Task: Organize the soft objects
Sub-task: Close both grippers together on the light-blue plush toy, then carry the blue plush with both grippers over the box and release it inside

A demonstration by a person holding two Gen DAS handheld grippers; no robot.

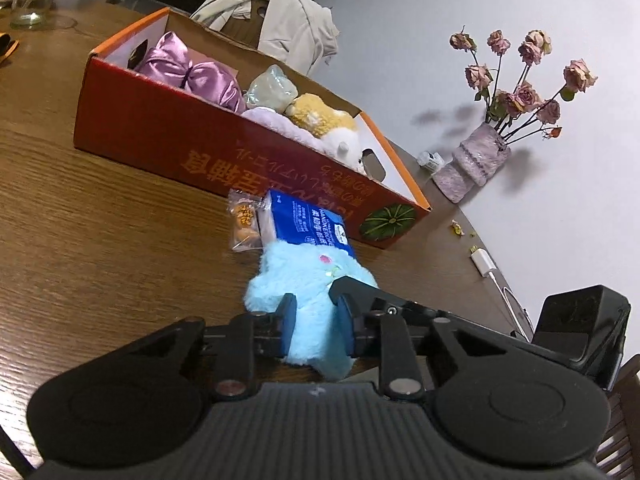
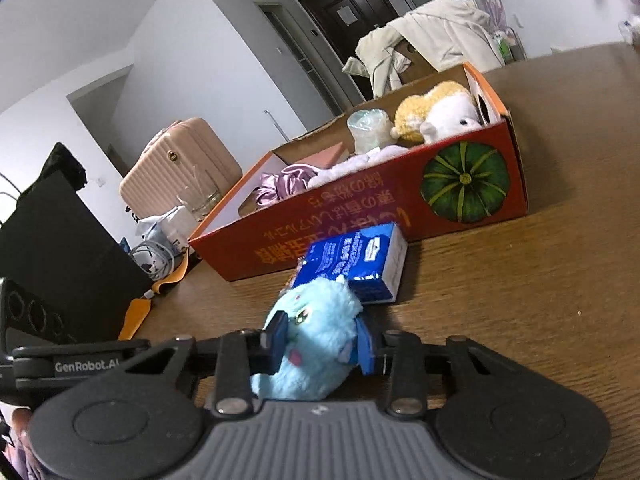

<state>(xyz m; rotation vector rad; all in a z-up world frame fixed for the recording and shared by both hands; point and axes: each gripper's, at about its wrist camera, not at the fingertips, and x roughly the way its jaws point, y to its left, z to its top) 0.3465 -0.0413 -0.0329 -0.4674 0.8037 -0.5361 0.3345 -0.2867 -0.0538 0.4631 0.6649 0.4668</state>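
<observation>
A fluffy light-blue plush toy (image 1: pixel 308 300) is pinched between the blue pads of my left gripper (image 1: pixel 316 320), just above the wooden table. My right gripper (image 2: pixel 322 340) is also shut on the same blue plush (image 2: pixel 316 340), on its face side. Ahead stands an open red-orange cardboard box (image 1: pixel 248 152) holding a purple satin bow (image 1: pixel 188 68), a pale green soft item (image 1: pixel 268 86), a yellow-and-white plush (image 1: pixel 328 124) and a lilac soft item (image 1: pixel 280 124). The box (image 2: pixel 360 216) shows in the right wrist view too.
A blue tissue pack (image 1: pixel 304 220) and a snack packet (image 1: pixel 244 220) lie between the plush and the box. A vase of dried roses (image 1: pixel 476 156), a white charger (image 1: pixel 484 260), a glass jar (image 1: pixel 32 4) and a black box (image 2: pixel 60 256) stand around the table.
</observation>
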